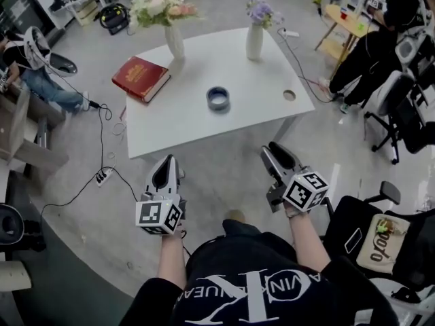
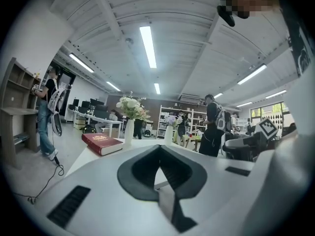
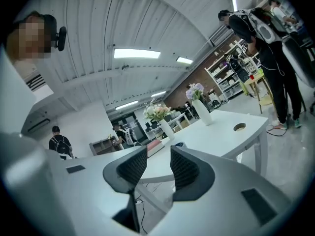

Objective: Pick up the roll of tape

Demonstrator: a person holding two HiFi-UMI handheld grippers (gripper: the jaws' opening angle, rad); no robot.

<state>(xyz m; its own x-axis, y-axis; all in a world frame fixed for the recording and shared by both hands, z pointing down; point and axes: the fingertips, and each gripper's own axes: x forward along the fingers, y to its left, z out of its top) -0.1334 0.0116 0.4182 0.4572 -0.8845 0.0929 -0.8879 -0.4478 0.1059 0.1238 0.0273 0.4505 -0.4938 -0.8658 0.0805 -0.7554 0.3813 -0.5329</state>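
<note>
From the head view, I am looking down on the white table (image 1: 183, 124). The roll of tape (image 1: 218, 98) is lying flat near its middle, well apart from the red book (image 1: 141, 78) and the flower vases (image 1: 254, 41). I am holding the left gripper (image 1: 165, 174) and the right gripper (image 1: 280, 159) short of the near edge, both pointing at the table, which I judge means the reach is not yet begun.

In the left gripper view, the jaws are meeting at their tips with nothing between them, so this one is sitting idle.

In the right gripper view, the jaws are standing slightly apart and empty, aiming across the tabletop. That gap is looking too narrow for the roll, so I am planning to widen it first.
</note>
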